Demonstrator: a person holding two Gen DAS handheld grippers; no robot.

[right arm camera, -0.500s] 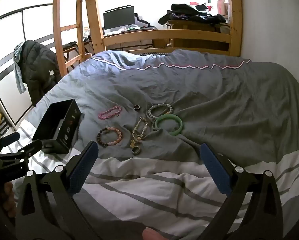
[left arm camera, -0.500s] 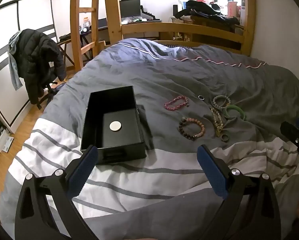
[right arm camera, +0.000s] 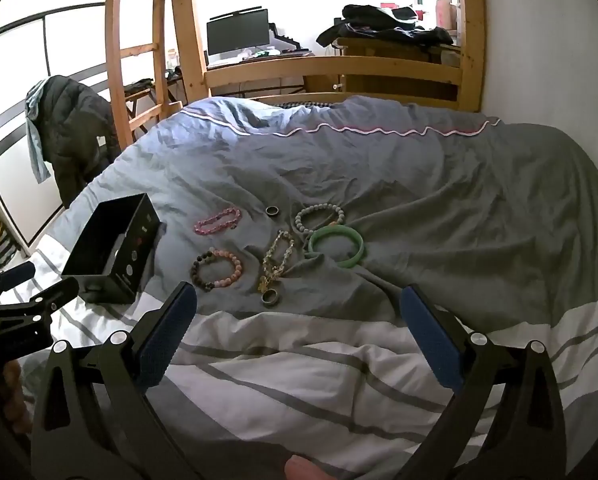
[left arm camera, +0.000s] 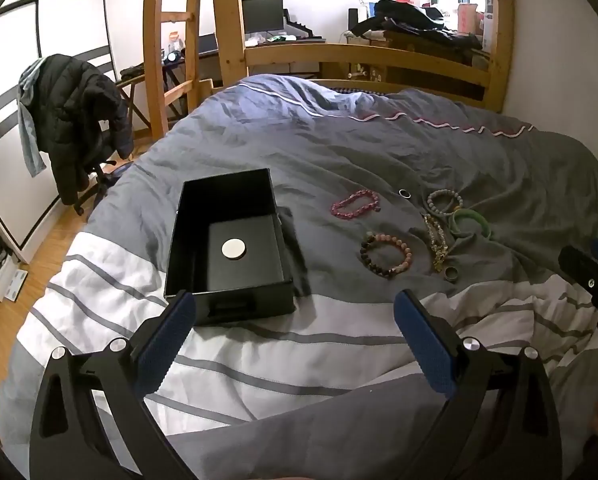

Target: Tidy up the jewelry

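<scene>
An open black box point(left arm camera: 195, 236) point(right arm camera: 103, 248) lies on the bed with a pale round disc point(left arm camera: 234, 248) on its floor. To its right the jewelry is spread on the grey duvet: a pink bead bracelet point(left arm camera: 355, 203) point(right arm camera: 218, 221), a brown-and-pink bead bracelet point(left arm camera: 386, 254) point(right arm camera: 217, 269), a gold chain point(left arm camera: 437, 242) point(right arm camera: 277, 260), a green bangle point(left arm camera: 471, 222) point(right arm camera: 336, 247), a grey bead bracelet point(left arm camera: 444, 201) point(right arm camera: 319, 218) and two rings point(right arm camera: 270, 298) point(right arm camera: 272, 211). My left gripper point(left arm camera: 295, 312) hovers open just short of the box. My right gripper point(right arm camera: 299, 308) hovers open just short of the jewelry. Both are empty.
The wooden bed frame point(left arm camera: 379, 56) stands at the far end, a wall at the right. A chair with a dark jacket point(left arm camera: 75, 120) stands left of the bed. A desk with a monitor point(right arm camera: 238, 34) is behind. The right gripper's fingers point(left arm camera: 591, 272) show at the left view's right edge.
</scene>
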